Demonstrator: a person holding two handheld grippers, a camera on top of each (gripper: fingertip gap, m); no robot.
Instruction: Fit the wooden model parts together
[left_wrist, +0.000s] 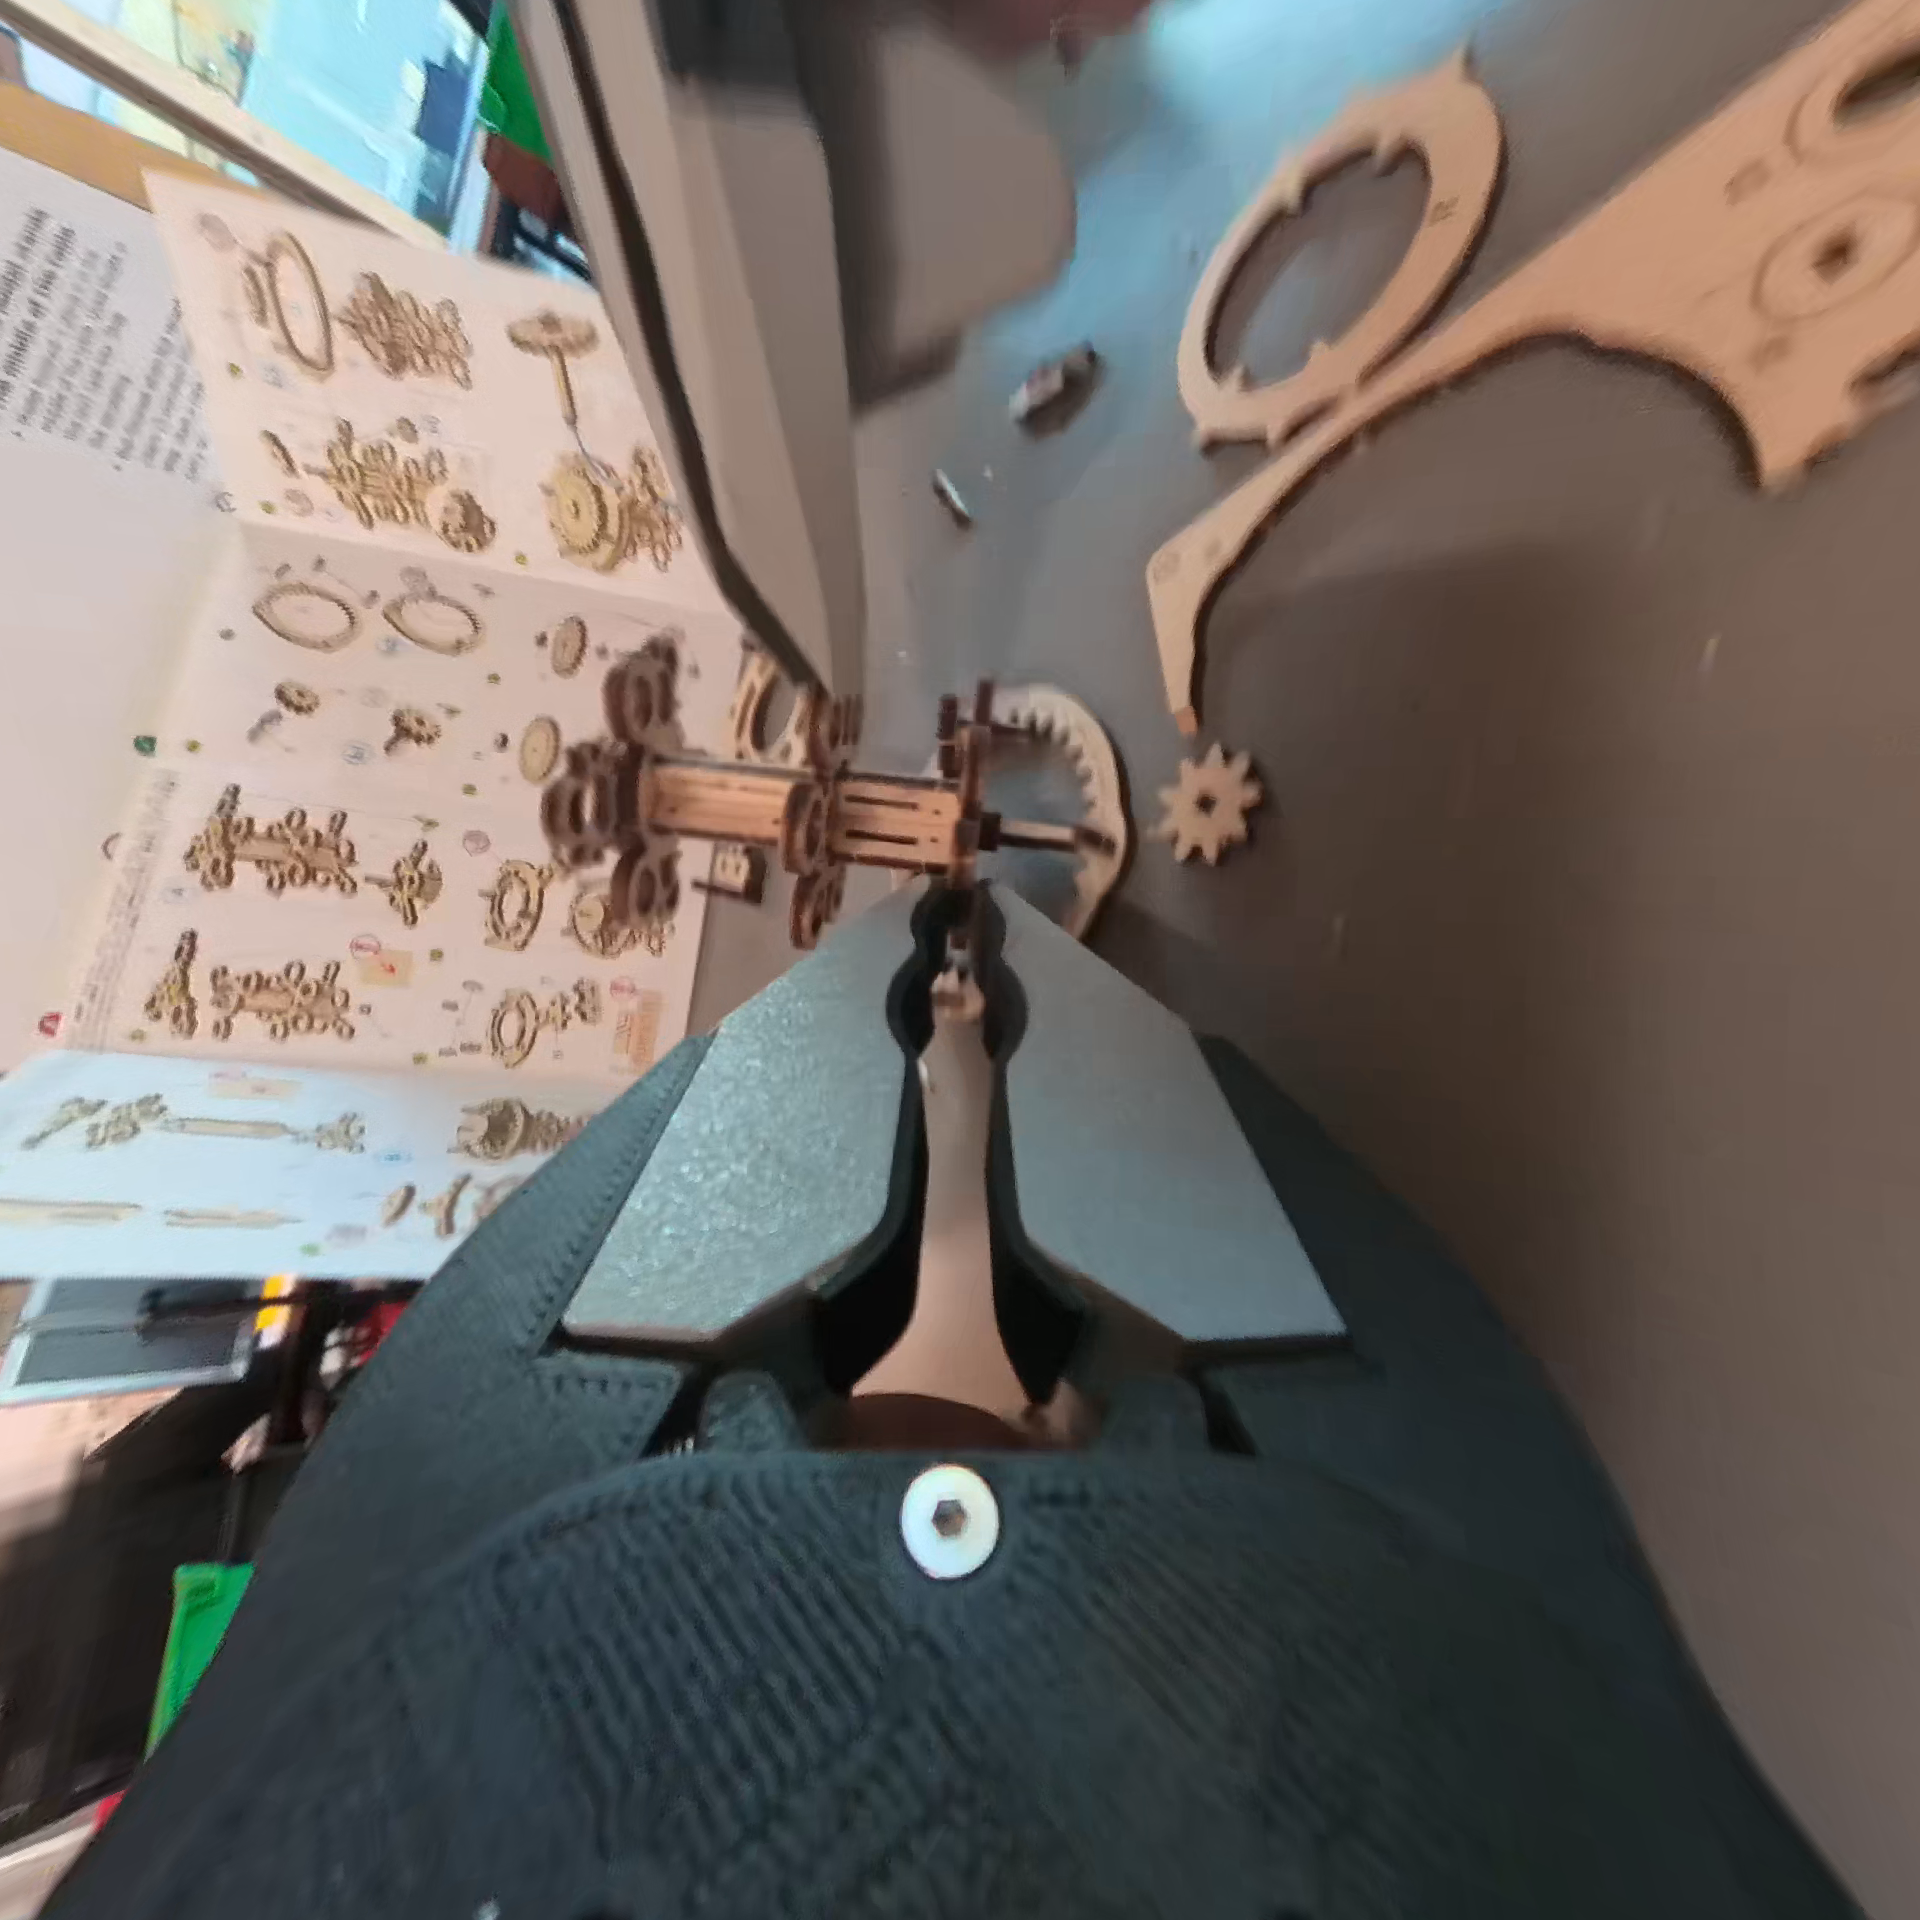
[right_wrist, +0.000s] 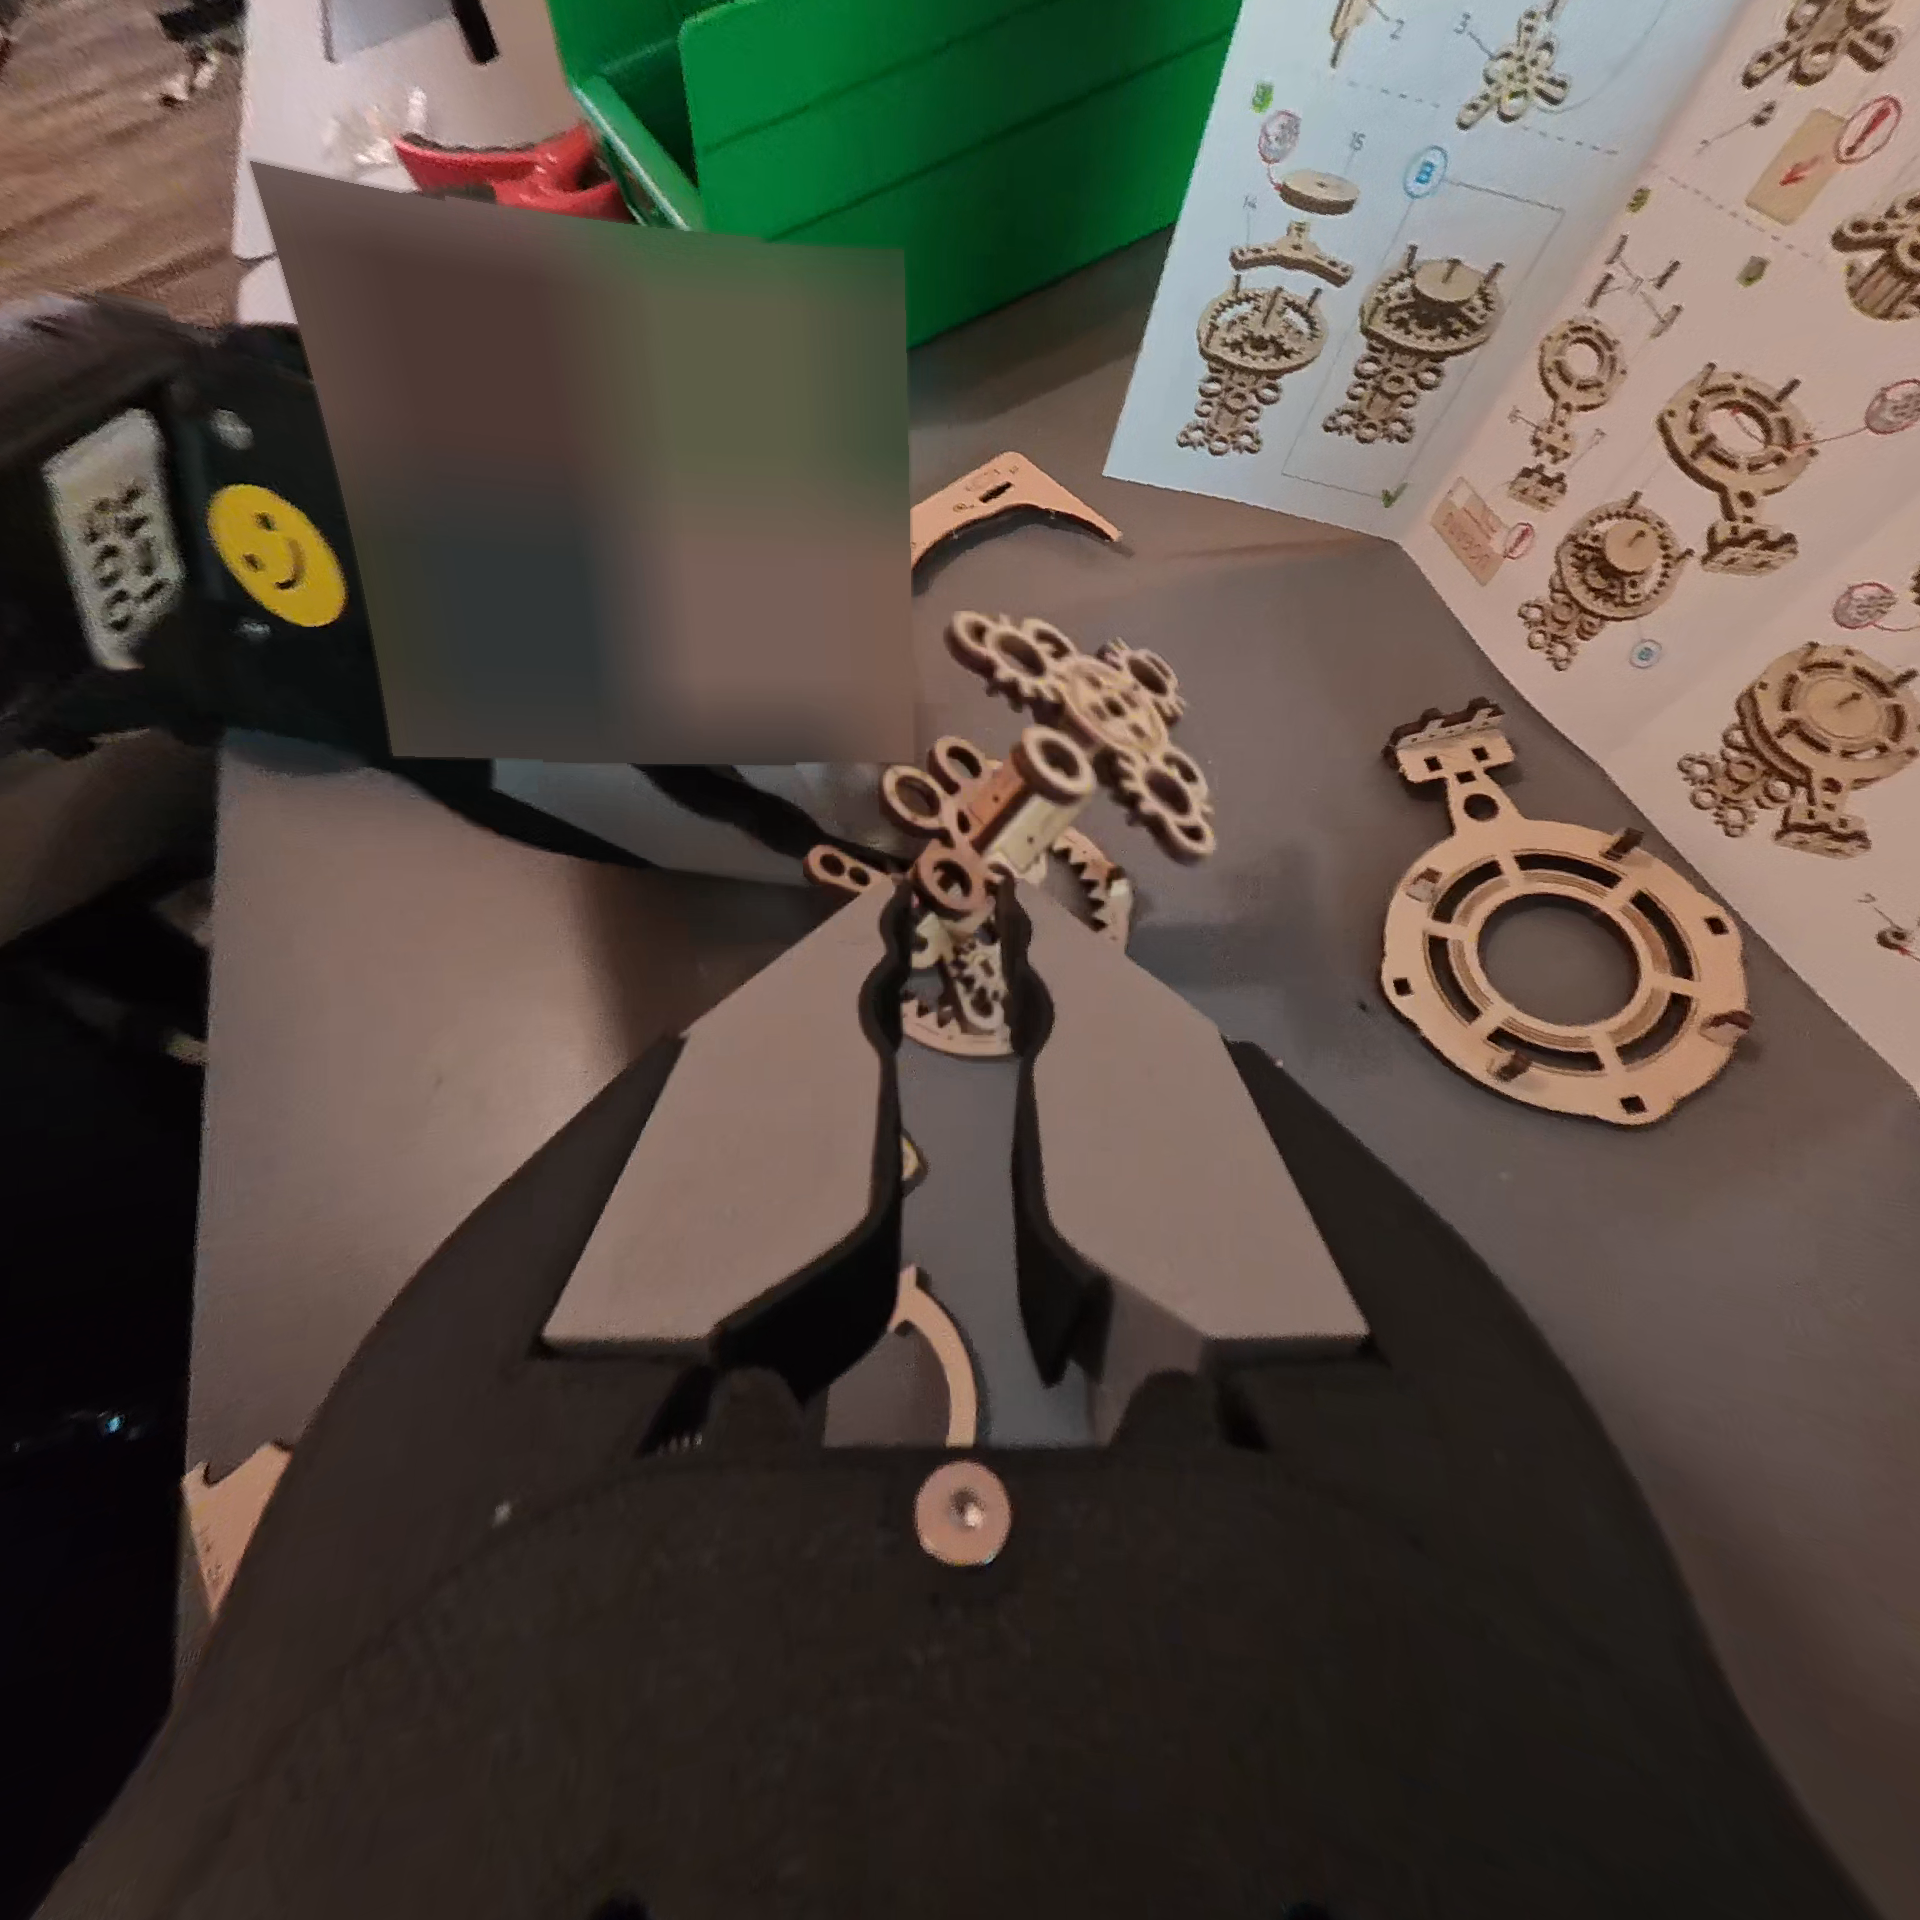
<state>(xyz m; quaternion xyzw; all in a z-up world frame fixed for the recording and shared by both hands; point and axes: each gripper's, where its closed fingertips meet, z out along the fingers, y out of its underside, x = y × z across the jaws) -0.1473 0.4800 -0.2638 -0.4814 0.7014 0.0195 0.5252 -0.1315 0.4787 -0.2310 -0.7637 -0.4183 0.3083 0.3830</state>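
Note:
A wooden model assembly (left_wrist: 821, 821), a slatted shaft with clusters of small rings and gears, is held above the dark table. My left gripper (left_wrist: 956, 914) is shut on its right end from below. My right gripper (right_wrist: 951, 909) is shut on a ring at the near end of the same assembly (right_wrist: 1081, 748). Its grey finger also shows in the left wrist view (left_wrist: 727, 364), reaching the shaft's middle. A toothed wooden ring (left_wrist: 1081, 769) lies just behind the assembly. The left gripper's black body (right_wrist: 156, 540) shows at the left of the right wrist view, its fingers hidden by a blurred patch.
A small loose gear (left_wrist: 1208, 805) and large flat cut-out wooden pieces (left_wrist: 1351, 260) lie on the table (left_wrist: 1558, 1039). A round slotted wooden frame (right_wrist: 1558, 977) lies at the right. An open instruction sheet (right_wrist: 1558, 364) and a green box (right_wrist: 935, 135) stand behind. Left and right tips are no more than a few centimetres apart.

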